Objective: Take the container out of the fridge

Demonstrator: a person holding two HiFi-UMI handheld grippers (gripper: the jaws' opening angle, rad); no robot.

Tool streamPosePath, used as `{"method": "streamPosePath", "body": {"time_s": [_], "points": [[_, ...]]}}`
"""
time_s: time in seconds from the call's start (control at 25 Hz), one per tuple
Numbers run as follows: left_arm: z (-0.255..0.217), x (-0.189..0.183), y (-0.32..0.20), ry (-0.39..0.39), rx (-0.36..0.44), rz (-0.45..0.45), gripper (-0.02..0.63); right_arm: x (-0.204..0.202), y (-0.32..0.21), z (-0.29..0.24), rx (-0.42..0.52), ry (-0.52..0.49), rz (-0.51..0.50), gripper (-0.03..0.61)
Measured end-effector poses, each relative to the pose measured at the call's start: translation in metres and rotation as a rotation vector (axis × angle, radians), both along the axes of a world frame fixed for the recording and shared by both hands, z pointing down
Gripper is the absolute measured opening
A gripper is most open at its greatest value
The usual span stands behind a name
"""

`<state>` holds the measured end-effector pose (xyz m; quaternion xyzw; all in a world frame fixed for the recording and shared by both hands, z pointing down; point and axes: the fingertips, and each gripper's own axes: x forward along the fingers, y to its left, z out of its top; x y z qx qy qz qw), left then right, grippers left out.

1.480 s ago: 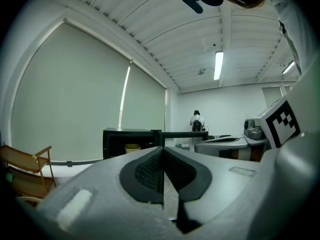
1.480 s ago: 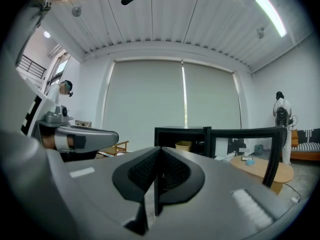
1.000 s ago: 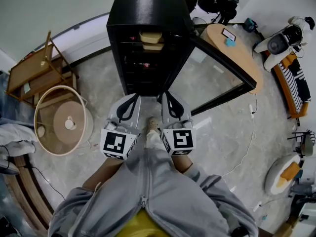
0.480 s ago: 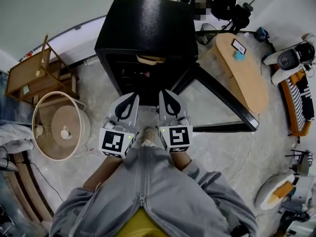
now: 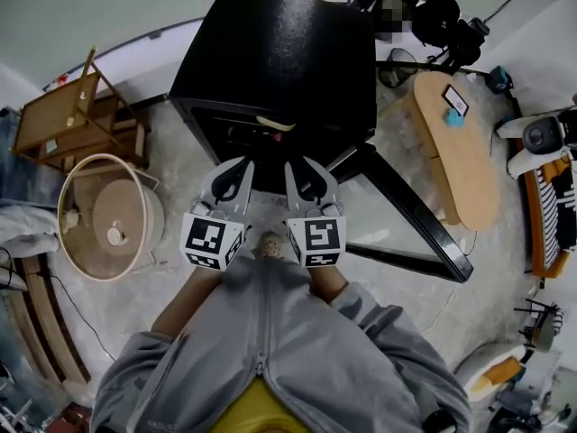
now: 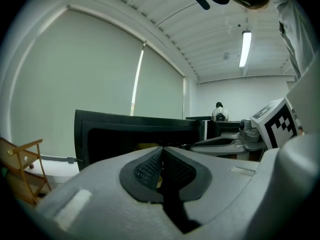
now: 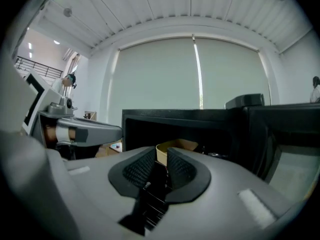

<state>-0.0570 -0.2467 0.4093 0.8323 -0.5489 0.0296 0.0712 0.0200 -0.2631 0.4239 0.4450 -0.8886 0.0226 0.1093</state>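
Now both claws had drawn nearer the open fridge [image 5: 279, 52]. The left claw [image 5: 241, 163] stayed shut; the right claw [image 5: 297, 163] had just been opening, empty. The container [image 5: 275, 123] sat inside, untouched, so grasping likely came next.

The fridge [image 5: 279, 52] looks glossy, the container [image 5: 275, 123] papery.

No words, labels, brand names or numbers can be read anywhere in view.
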Motion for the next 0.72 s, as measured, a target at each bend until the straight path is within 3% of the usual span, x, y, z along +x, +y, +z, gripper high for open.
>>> {"method": "streamPosePath", "body": {"time_s": [0.12, 0.36, 0.72], "points": [[0.01, -0.002, -0.016, -0.008, -0.008, 0.023, 0.058, 0.0, -0.008, 0.014, -0.035, -0.001, 0.016, 0.087], [0.015, -0.005, -0.043, -0.03, 0.011, 0.071, 0.081, -0.003, -0.021, 0.025, -0.04, 0.024, 0.064, 0.106], [0.043, -0.009, -0.074, -0.068, -0.032, 0.141, 0.141, -0.009, -0.046, 0.042, -0.028, 0.027, 0.12, 0.136]]}}
